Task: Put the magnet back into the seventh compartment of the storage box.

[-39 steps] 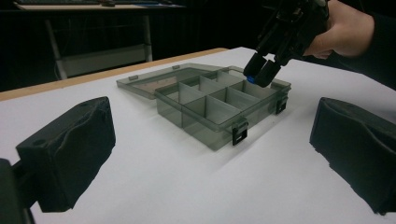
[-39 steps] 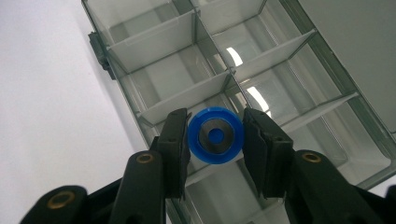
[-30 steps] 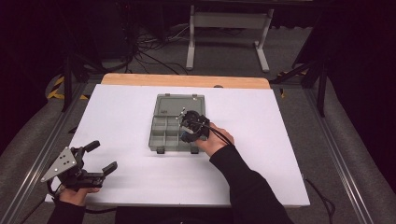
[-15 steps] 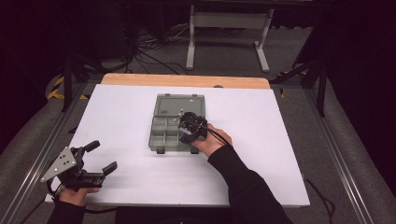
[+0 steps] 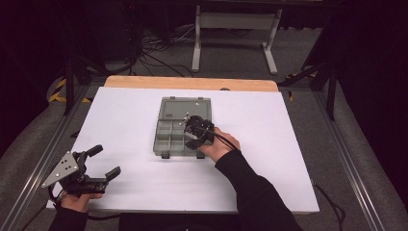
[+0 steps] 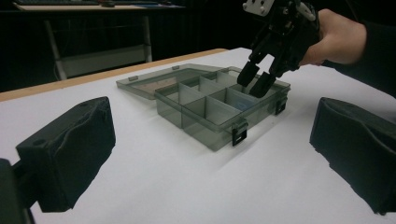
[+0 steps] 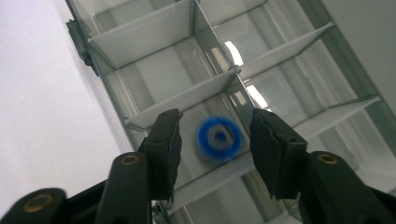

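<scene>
White table [image 5: 120, 120]: right tongs [image 7: 215, 140] just opened, blue ring [image 7: 219, 138] loose between, in organizer box [image 5: 166, 130].

Right gripper [image 7: 215, 135] jaws apart, opening.

Blue ring [image 7: 219, 138] blurred (its edges smeared), claw bases cut off below.

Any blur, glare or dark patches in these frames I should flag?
Right gripper view: the blue ring is smeared by blur, and glare streaks the organizer box floor. Left gripper view: sharp on the box, near tongs soft. High view: table evenly lit, surroundings dark.
</scene>
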A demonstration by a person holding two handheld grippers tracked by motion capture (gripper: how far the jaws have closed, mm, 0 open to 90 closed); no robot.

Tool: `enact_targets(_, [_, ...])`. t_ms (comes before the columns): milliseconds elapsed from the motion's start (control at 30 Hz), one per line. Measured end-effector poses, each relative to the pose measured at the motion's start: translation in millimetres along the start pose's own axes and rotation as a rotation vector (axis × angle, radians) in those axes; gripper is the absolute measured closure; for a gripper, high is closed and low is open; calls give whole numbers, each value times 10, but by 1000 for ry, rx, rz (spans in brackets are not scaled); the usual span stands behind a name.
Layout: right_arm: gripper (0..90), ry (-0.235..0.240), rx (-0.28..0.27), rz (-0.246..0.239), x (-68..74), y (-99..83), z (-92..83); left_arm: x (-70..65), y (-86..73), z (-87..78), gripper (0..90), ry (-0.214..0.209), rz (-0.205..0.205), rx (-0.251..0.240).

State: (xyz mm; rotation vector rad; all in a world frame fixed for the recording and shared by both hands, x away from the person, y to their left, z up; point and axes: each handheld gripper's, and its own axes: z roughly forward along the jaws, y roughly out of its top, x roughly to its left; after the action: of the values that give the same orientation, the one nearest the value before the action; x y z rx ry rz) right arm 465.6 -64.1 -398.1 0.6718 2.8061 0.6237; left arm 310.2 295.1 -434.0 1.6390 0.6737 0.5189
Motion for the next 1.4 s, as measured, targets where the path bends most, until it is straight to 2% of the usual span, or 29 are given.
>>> enact_targets(100, [469,-6,-21,6,5,-10,-70,1,1,3,6,2,-2,-2])
enact_targets(267, [317,-25,-78,7,23,-47,-257,3,-1,7,6,2,-4,-4])
enact_targets(467, [145,21,-162,45,21,-138,-505,-4,-1,22,6,-1,-2,2])
enact_targets(900, [75,-9,-241,42,107,-427,-858,-4,-2,41,6,-4,-2,8])
enact_targets(933, [53,-25,-259,42,110,-484,-908,-3,-3,42,6,-4,-2,8])
enact_targets(1200, [9,-57,-349,63,108,-754,-1114,0,0,37,6,-5,-3,8])
enact_targets(1267, [9,-62,-360,66,108,-803,-1137,0,0,38,6,-4,-4,8])
enact_targets(1400, [6,-53,-437,80,92,-1014,-1183,-3,1,42,6,-3,-5,5])
